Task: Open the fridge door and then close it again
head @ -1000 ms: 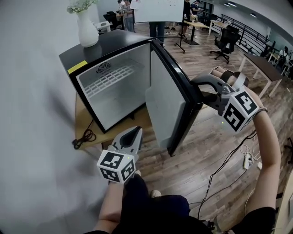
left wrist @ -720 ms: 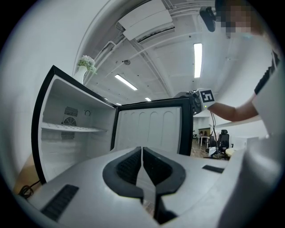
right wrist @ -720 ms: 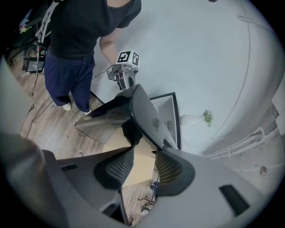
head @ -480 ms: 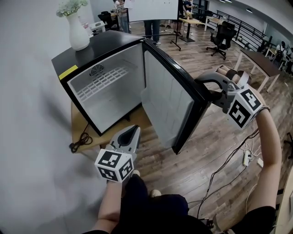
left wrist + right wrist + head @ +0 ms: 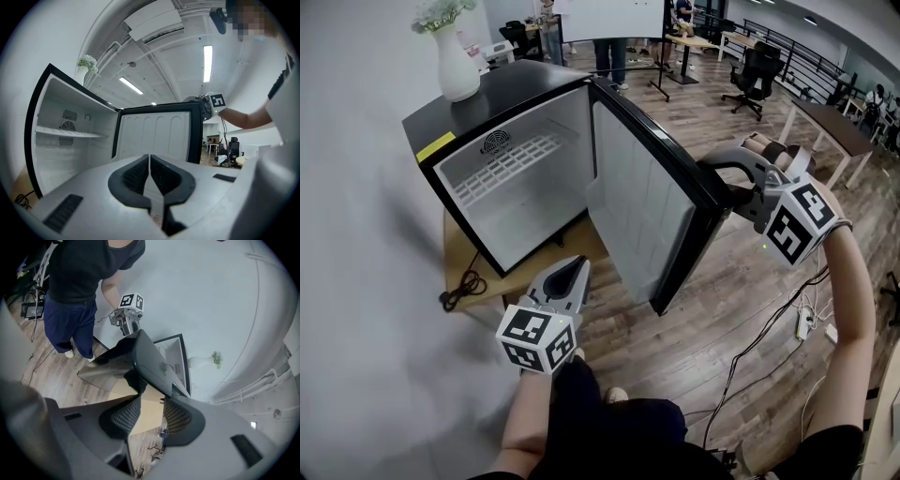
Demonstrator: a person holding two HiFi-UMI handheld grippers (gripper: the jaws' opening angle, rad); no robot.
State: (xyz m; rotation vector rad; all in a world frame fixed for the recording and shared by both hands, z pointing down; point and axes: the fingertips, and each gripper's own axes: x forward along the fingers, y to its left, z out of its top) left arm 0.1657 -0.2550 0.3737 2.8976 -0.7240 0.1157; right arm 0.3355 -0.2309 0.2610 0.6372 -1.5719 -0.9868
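A black mini fridge [image 5: 502,103] stands open on a low wooden table [image 5: 461,272], with a white inside and one wire shelf [image 5: 502,164]. Its door [image 5: 642,216] swings out to the right. My right gripper [image 5: 719,186] is shut on the door's free edge near the top corner; in the right gripper view the door's edge [image 5: 152,362] runs between its pads. My left gripper [image 5: 574,274] hangs low in front of the fridge, shut and empty. In the left gripper view the left gripper [image 5: 149,164] points at the door's white inner face [image 5: 154,136].
A white vase [image 5: 457,66] with flowers stands on the fridge top. A black cable [image 5: 461,286] lies by the table at the wall. Cables and a power strip [image 5: 809,326] lie on the wood floor at right. Office chairs [image 5: 755,86], desks and people stand further back.
The door has swung a little wider with my right gripper on its edge. My left gripper has stayed almost in place.
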